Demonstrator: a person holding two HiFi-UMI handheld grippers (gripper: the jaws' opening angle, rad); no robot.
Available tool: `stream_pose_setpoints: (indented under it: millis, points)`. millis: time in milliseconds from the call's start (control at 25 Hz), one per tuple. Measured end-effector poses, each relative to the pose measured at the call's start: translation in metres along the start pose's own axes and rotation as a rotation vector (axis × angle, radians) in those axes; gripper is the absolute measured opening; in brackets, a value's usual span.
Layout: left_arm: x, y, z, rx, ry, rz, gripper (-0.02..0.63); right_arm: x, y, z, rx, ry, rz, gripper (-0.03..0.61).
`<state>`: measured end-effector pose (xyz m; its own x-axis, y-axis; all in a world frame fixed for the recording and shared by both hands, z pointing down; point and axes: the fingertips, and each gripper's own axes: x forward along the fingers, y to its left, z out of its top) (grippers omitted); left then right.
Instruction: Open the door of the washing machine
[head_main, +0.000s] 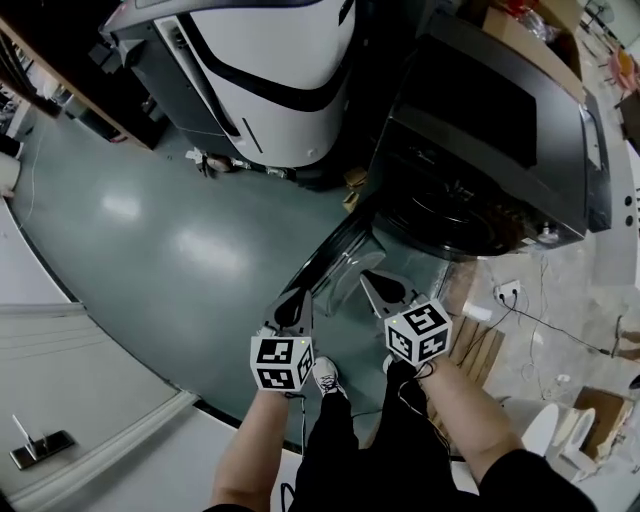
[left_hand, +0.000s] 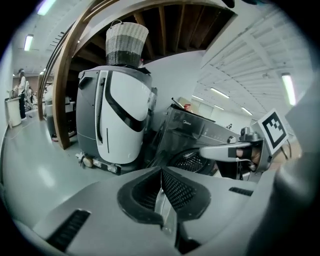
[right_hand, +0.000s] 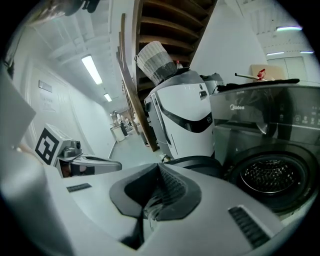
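Note:
The dark grey washing machine (head_main: 500, 130) stands at the right of the head view. Its round glass door (head_main: 345, 262) is swung out to the left, and the drum (head_main: 450, 215) is exposed. Both grippers hang in front of the door, apart from it. My left gripper (head_main: 292, 305) is shut with nothing between its jaws; its pads meet in the left gripper view (left_hand: 161, 172). My right gripper (head_main: 385, 288) is shut and empty too (right_hand: 160, 167). The right gripper view has the drum (right_hand: 270, 175) at its right and the door's rim (right_hand: 197, 164) just beyond the jaws.
A tall white and grey machine (head_main: 260, 70) stands left of the washer, with a woven basket (left_hand: 126, 42) on top. A power strip with cables (head_main: 507, 292) and flat cardboard (head_main: 475, 340) lie on the floor at the right. The person's shoe (head_main: 327, 375) is below the grippers.

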<state>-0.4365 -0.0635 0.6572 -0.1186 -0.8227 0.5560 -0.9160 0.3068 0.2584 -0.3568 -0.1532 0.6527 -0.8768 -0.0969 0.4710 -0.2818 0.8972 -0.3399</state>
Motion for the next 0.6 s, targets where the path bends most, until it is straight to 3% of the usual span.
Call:
stream_pose_setpoints:
  millis: [160, 400, 600]
  points:
    - [-0.024, -0.033, 0.025, 0.033, -0.019, -0.067, 0.02, -0.038, 0.001, 0.022, 0.019, -0.044, -0.044, 0.017]
    - [-0.064, -0.075, 0.077, 0.123, -0.117, -0.164, 0.02, -0.107, 0.008, 0.068, 0.022, -0.157, -0.152, 0.017]
    - [-0.091, -0.108, 0.09, 0.165, -0.145, -0.259, 0.02, -0.173, 0.017, 0.082, 0.024, -0.252, -0.257, 0.017]
